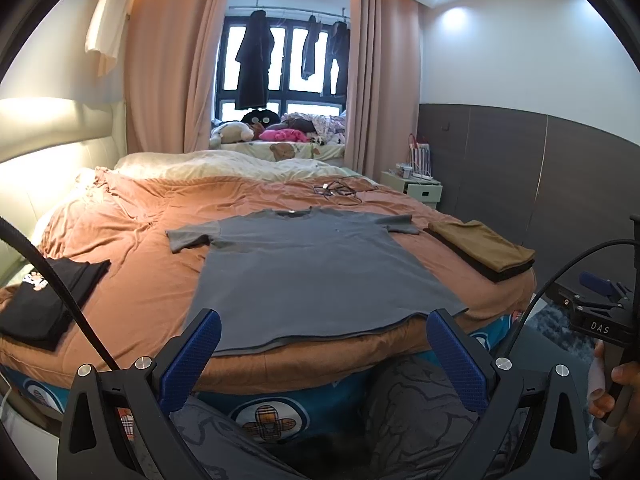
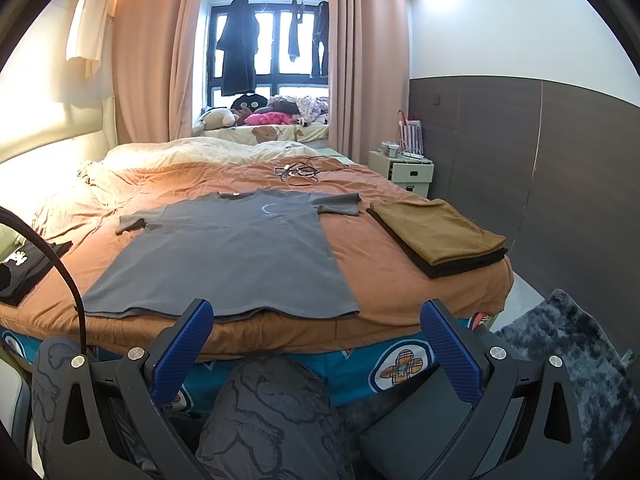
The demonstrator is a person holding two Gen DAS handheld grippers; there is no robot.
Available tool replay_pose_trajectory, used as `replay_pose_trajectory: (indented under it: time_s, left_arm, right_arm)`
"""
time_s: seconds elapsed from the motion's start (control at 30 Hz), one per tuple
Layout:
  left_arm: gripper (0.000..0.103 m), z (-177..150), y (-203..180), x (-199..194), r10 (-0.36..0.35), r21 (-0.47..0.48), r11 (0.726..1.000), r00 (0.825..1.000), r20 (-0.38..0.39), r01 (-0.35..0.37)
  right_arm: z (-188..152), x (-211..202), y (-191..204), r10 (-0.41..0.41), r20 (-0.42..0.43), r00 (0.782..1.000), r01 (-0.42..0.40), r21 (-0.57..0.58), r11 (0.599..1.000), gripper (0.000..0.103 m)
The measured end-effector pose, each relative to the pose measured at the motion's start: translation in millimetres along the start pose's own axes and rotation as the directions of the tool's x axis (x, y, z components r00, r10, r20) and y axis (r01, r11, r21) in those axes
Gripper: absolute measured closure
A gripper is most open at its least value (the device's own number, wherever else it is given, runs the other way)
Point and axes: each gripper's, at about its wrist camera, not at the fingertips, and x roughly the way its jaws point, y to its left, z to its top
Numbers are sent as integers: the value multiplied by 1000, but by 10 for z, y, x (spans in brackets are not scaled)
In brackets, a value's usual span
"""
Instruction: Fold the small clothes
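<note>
A grey T-shirt [image 1: 312, 268] [image 2: 228, 256] lies spread flat on the bed, collar toward the window, hem at the near edge. My left gripper [image 1: 324, 324] hovers open just short of the hem, its blue pads [image 1: 204, 344] wide apart with nothing between them. My right gripper [image 2: 316, 316] is also open and empty, held off the bed's near edge, right of the shirt's hem corner. The right gripper's body [image 1: 596, 312] shows at the right rim of the left wrist view, with a hand on it.
A folded brown and black stack [image 1: 484, 248] [image 2: 436, 232] sits on the bed's right side. Folded black clothes [image 1: 44, 300] [image 2: 28, 268] lie on the left. Cables [image 2: 298, 172] rest farther back on the orange blanket [image 2: 384, 280]. A person's patterned trouser legs [image 2: 272, 416] are below the grippers. A grey rug [image 2: 576, 352] covers the floor at right.
</note>
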Motion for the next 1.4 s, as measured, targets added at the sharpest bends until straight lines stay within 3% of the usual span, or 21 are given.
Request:
replay_pose_trajectory:
  time_s: [1.4]
  left_arm:
    - [0, -25, 202, -92, 30, -40, 999, 1000, 3, -30]
  right_arm:
    - [26, 31, 45, 18, 22, 1000, -18, -8, 1000, 0]
